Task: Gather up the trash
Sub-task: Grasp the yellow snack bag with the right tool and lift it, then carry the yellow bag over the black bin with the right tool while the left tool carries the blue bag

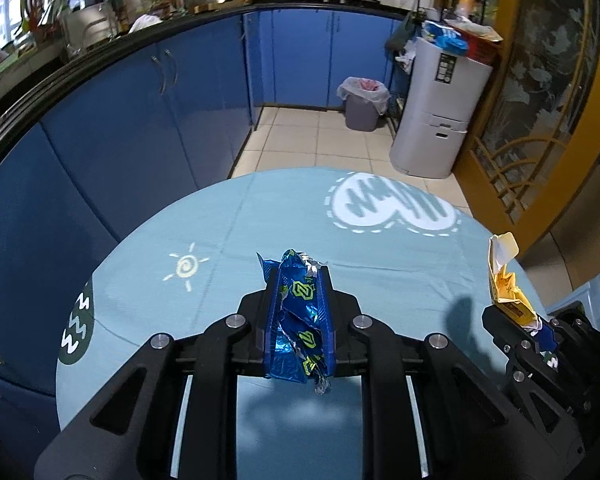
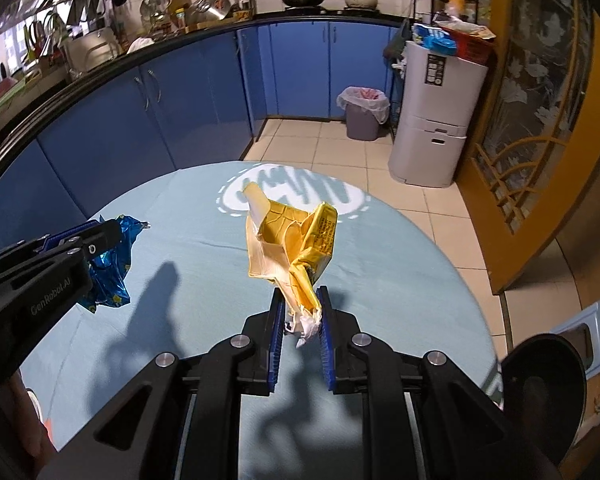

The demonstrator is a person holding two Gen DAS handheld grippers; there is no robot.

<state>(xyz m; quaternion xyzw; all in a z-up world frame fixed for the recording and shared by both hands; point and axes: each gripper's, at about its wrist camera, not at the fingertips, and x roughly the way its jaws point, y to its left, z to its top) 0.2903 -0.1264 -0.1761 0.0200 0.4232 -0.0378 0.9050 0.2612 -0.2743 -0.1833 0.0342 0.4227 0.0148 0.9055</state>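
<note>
My left gripper (image 1: 299, 276) is shut on a crumpled blue foil wrapper (image 1: 298, 320), held above the round light-blue table (image 1: 228, 240). In the right wrist view that same left gripper (image 2: 110, 229) enters from the left with the blue wrapper (image 2: 110, 276) hanging below it. My right gripper (image 2: 301, 294) is shut on a crumpled yellow wrapper (image 2: 296, 240) that stands up from between its blue pads. The left wrist view shows the right gripper (image 1: 512, 312) at the right edge with the yellow wrapper (image 1: 504, 276). A lined grey trash bin (image 1: 363, 102) stands on the tiled floor beyond the table.
Blue kitchen cabinets (image 1: 140, 120) under a black counter curve along the left and back. A white appliance (image 1: 440, 108) with bags on top stands right of the bin. A wooden glass-panel door (image 1: 540, 112) is on the right. The trash bin (image 2: 363, 112) is in front of the cabinets.
</note>
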